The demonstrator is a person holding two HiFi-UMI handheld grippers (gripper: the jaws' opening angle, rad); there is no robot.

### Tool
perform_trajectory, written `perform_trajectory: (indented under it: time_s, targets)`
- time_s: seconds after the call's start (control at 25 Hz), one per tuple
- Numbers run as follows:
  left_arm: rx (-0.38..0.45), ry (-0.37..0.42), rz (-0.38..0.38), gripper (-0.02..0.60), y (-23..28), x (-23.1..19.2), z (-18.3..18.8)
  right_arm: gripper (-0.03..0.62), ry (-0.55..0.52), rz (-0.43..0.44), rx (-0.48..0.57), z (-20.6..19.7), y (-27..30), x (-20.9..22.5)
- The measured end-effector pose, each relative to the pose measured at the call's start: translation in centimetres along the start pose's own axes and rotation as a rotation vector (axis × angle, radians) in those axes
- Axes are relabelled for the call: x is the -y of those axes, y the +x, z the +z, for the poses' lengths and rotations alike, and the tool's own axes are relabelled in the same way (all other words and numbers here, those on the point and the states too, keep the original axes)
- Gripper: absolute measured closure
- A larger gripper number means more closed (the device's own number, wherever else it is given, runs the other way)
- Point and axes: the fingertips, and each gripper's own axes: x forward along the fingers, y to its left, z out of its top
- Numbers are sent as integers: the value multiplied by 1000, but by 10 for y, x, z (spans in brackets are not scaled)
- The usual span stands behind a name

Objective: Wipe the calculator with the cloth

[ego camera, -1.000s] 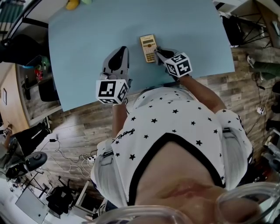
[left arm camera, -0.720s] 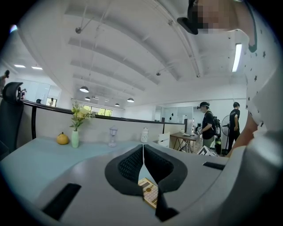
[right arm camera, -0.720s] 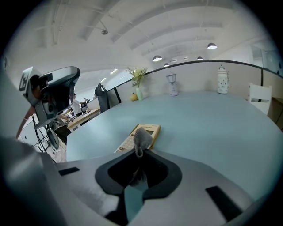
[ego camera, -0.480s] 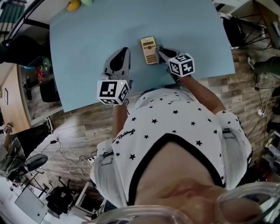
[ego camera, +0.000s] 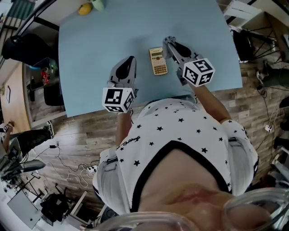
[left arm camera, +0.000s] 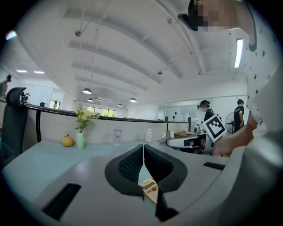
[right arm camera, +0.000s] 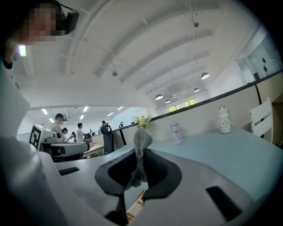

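Observation:
The tan calculator [ego camera: 158, 61] lies flat on the light blue table [ego camera: 90, 58]. My right gripper [ego camera: 168, 41] is just past the calculator's far right corner, shut on a grey cloth [right arm camera: 141, 140] that bunches up beyond the jaw tips. In the right gripper view the right gripper [right arm camera: 139, 154] has the calculator [right arm camera: 134, 207] showing low in the gap behind its jaws. My left gripper [ego camera: 130, 60] rests to the left of the calculator, shut with nothing in it. In the left gripper view the left gripper [left arm camera: 143, 150] has the calculator [left arm camera: 150, 189] below its jaws.
A yellow fruit [ego camera: 84, 8] and a green vase [ego camera: 97, 3] stand at the table's far left corner. A small lamp [left arm camera: 116, 135] and a white jar [left arm camera: 148, 133] stand along the far edge. A white chair [right arm camera: 261, 120] is beyond the table's right end.
My right gripper has moved with the cloth from the calculator's near right edge toward its far right corner. The left gripper has stayed where it was.

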Motion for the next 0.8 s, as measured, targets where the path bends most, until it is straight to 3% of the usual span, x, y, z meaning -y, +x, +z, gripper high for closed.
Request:
perform_trajectory:
  time_s: [0.32,0.8]
  targets:
    - [-5,-3,-2,551,5,1,-1,556,8,35,-5,-2,1,-9]
    - [-10,0,-29,551,11,9,-2,556,34,9,-2,-5,-6,-3]
